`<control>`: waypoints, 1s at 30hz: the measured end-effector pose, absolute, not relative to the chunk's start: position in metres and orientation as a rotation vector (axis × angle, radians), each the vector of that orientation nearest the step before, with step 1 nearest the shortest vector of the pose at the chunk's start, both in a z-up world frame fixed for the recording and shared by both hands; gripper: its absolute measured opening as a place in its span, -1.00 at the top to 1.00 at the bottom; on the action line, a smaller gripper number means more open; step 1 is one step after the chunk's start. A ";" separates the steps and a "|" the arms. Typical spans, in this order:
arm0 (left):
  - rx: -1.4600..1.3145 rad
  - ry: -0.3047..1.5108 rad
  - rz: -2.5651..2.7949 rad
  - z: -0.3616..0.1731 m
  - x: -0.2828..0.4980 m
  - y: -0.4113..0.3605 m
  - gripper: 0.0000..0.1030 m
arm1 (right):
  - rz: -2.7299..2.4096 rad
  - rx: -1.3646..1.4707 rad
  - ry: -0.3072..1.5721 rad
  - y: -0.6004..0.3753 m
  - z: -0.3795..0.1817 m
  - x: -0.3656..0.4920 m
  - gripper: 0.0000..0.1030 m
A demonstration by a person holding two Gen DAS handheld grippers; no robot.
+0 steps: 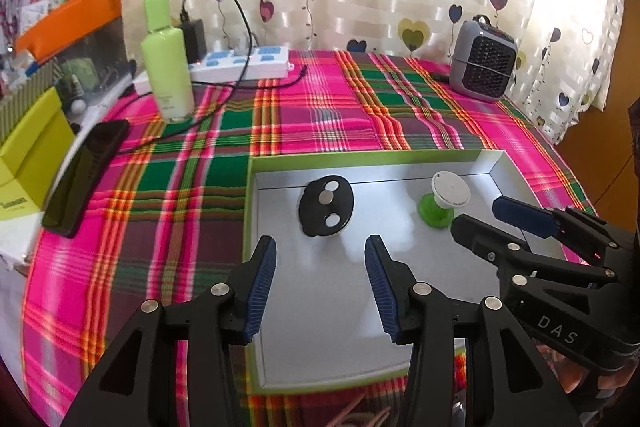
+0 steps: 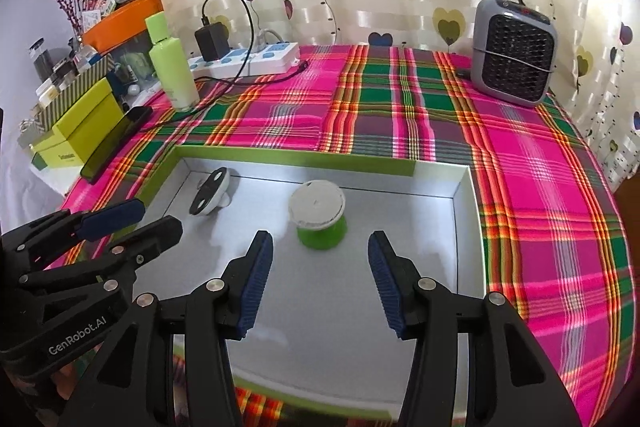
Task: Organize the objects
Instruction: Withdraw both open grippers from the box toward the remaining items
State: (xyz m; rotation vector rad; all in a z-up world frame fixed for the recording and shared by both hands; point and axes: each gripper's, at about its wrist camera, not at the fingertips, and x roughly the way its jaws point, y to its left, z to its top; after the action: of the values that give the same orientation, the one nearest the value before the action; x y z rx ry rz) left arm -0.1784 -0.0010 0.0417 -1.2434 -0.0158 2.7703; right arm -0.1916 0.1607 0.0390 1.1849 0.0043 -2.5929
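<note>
A shallow tray with a green rim and a white floor lies on the plaid cloth. Inside it, a black oval piece with two pale round spots rests at the back left. A small green-based object with a white round top stands at the back right. My left gripper hovers over the tray just short of the black piece, open and empty. My right gripper is open just short of the green object, nothing between its pads.
On the plaid cloth, a green bottle, a white power strip with a black charger and a cable sit at the back left. A dark phone leans by a yellow-green box. A grey heater stands at the back right.
</note>
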 end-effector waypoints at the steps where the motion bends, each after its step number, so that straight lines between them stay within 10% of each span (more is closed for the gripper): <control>1: -1.232 -0.024 2.776 0.043 -0.174 -0.002 0.12 | -2.597 1.180 0.003 0.161 0.040 -0.189 0.01; 30: -1.128 -0.081 2.797 0.051 -0.089 -0.020 0.12 | -2.641 1.039 0.022 0.160 0.058 -0.094 0.02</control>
State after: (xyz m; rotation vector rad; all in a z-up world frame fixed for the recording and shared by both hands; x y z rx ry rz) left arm -0.0889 -0.0202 0.0510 -1.1281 -0.0814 2.7966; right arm -0.0942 0.1601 0.0577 1.0392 0.0220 -2.6405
